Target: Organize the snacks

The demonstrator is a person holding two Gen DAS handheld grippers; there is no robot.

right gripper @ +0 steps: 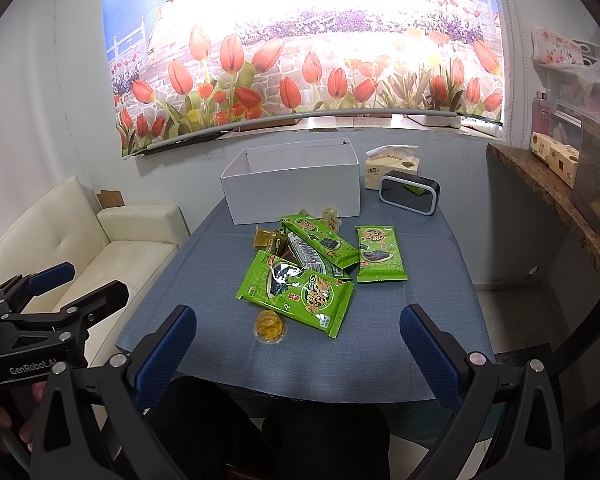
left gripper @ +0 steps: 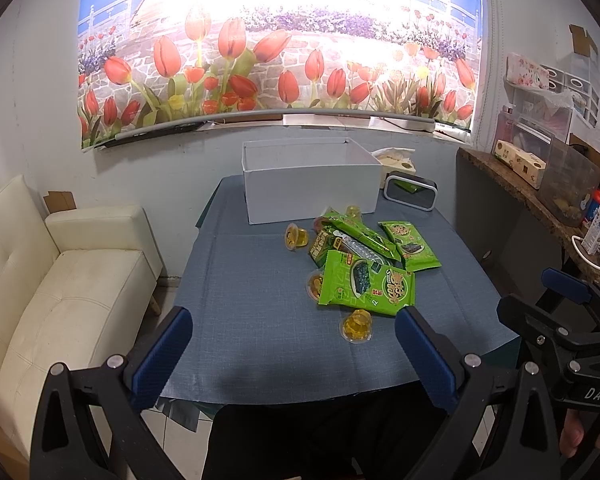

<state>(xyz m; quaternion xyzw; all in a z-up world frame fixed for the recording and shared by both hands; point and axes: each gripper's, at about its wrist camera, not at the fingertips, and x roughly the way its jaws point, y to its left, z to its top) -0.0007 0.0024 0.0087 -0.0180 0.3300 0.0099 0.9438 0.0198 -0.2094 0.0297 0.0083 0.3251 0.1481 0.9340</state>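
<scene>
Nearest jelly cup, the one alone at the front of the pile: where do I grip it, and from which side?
Grip the jelly cup across its round side walls, coming straight down from above with the right gripper. It sits upright and clear of the big seaweed packet on the tablecloth, so there is probably room for a finger on each side. Its foil rim looks too thin to pinch.

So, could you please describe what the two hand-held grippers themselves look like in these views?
The left hand-held gripper and right hand-held gripper match: black plastic scissor-like frames with silver rivets and two long fingers faced with blue textured pads. The left one's side reads "GenRobot.AI"; the right one's reads "DAS". No cables show.
</scene>
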